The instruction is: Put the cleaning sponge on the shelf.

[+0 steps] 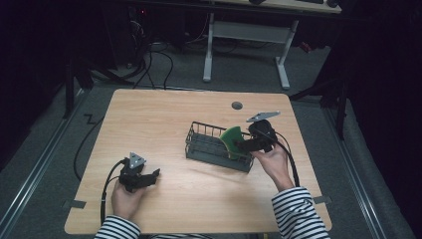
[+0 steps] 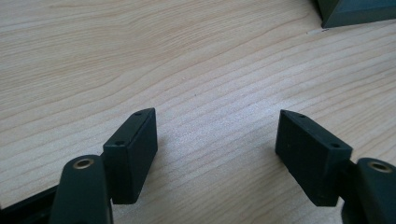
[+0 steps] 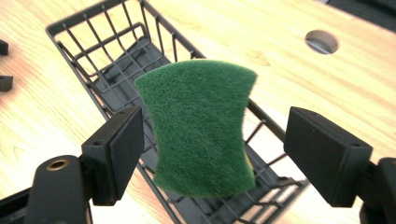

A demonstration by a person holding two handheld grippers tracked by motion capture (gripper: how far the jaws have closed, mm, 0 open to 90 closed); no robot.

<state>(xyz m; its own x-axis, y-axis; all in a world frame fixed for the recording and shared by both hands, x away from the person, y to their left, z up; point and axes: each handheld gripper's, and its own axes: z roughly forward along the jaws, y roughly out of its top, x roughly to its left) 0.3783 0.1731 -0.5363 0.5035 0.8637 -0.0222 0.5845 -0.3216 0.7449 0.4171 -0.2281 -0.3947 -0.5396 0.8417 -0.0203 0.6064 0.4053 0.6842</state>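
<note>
So my right claw just let go of the sponge in the rack, spread wide; next I'd back out.

Green sponge between the jaws of the black right hand-held gripper. Black wire basket beyond it. Desk: light wood grain. Sleeves behind the hand-held gripper: black-and-white stripes.

Lower corner of green sponge behind basket wire, basket's near end off-frame
</note>
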